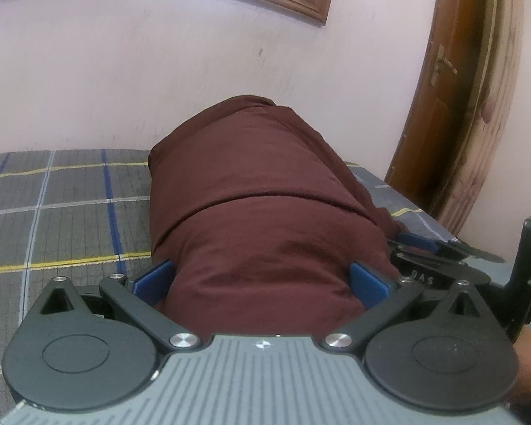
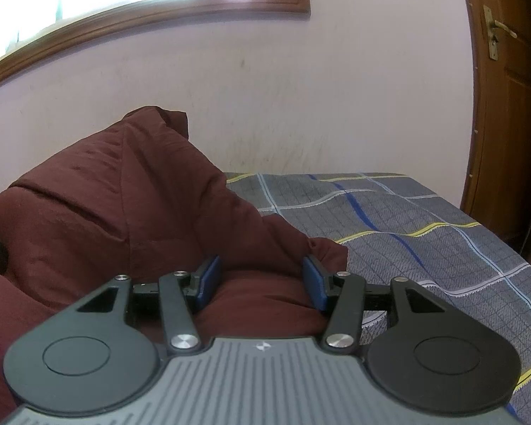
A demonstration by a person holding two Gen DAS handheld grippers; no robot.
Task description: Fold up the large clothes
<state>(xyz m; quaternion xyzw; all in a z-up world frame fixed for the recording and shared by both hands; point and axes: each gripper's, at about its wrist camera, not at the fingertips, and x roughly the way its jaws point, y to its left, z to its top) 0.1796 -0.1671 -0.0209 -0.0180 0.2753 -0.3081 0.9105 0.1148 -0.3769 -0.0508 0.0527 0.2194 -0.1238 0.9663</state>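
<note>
A large maroon garment (image 1: 265, 191) lies folded in layers on a grey plaid bedsheet (image 1: 70, 205). My left gripper (image 1: 262, 279) is open, its blue pads (image 1: 152, 279) set wide on either side of the garment's thick near end. In the right wrist view the same garment (image 2: 106, 212) is heaped to the left and centre. My right gripper (image 2: 262, 279) is open too, with a bulge of the cloth lying between its blue pads (image 2: 315, 283). The right gripper also shows at the right edge of the left wrist view (image 1: 439, 248).
The bed (image 2: 424, 248) stands against a pale pink wall (image 1: 159, 88). A wooden window frame (image 2: 159, 10) is above. A wooden door with a brass handle (image 2: 495, 32) is at the right. Bare sheet lies left and right of the garment.
</note>
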